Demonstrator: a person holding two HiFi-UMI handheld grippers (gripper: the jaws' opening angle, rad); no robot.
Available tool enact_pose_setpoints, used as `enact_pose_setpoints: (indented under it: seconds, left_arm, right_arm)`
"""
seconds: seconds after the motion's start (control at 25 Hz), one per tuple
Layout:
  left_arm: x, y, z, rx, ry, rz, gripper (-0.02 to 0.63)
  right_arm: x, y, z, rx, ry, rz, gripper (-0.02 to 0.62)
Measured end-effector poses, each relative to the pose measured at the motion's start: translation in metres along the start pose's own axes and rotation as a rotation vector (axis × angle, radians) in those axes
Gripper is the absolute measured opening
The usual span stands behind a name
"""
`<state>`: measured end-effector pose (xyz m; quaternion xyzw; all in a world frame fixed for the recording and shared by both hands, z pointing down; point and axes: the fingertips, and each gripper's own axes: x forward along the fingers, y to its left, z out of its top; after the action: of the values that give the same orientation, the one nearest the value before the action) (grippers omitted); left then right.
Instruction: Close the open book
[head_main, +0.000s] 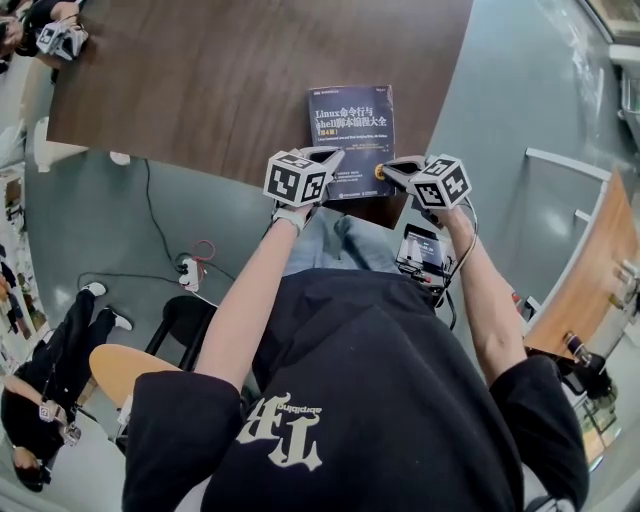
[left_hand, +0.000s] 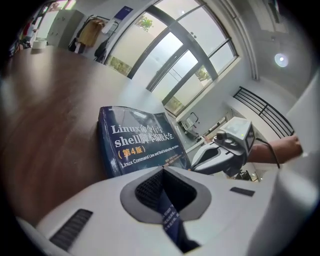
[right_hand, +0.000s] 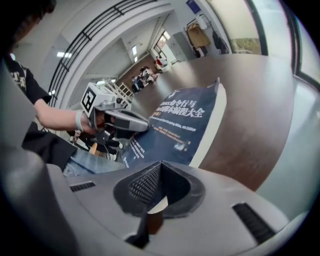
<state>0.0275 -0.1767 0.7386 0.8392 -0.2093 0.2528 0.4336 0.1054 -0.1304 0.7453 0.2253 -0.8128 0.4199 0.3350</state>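
Observation:
The book (head_main: 352, 135) lies closed on the dark wooden table (head_main: 200, 80), its dark blue cover with white and orange print facing up, close to the table's near edge. My left gripper (head_main: 338, 153) is shut with nothing between its jaws, and its tip is over the book's near left corner. In the left gripper view the book (left_hand: 142, 140) lies just beyond the left gripper (left_hand: 162, 170). My right gripper (head_main: 385, 170) also looks shut and empty, by the book's near right corner. The right gripper view shows the book (right_hand: 175, 125) ahead and the left gripper (right_hand: 142, 125) above it.
The table edge runs just under both grippers, with grey floor below it. A power strip with cables (head_main: 187, 270) lies on the floor at the left. A person in black (head_main: 50, 370) crouches at the lower left. A wooden bench (head_main: 590, 280) stands at the right.

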Motion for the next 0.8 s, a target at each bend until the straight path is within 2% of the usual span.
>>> enact_pose_setpoints:
  seconds: [0.04,0.12,0.24,0.32,0.44,0.6,0.8]
  left_arm:
    - [0.002,-0.003,0.0,0.007,0.013,-0.003,0.006]
    - [0.004,-0.009,0.0,0.018,0.035,-0.009,0.006]
    - [0.005,-0.011,0.001,0.027,0.056,-0.015,0.006]
    - [0.005,-0.012,0.001,0.031,0.061,-0.02,0.006]
    - [0.005,-0.011,0.001,0.031,0.062,-0.027,0.006]
    - [0.008,-0.01,0.002,0.04,0.061,-0.026,0.006]
    - [0.007,-0.01,0.002,0.052,0.041,-0.013,0.006]
  right_arm:
    - [-0.003,0.003,0.002,-0.034,0.021,-0.013,-0.014]
    - [-0.008,0.01,0.018,-0.064,-0.004,-0.021,-0.014]
    - [-0.003,0.013,0.056,-0.029,-0.097,-0.032,-0.014]
    - [0.007,0.007,0.071,-0.036,-0.099,-0.079,-0.014]
    - [0.023,-0.006,0.074,-0.036,-0.087,-0.122,-0.014]
    - [0.017,-0.021,0.079,0.048,-0.214,-0.132,-0.014]
    - [0.015,-0.02,0.079,0.028,-0.236,-0.135,-0.014]
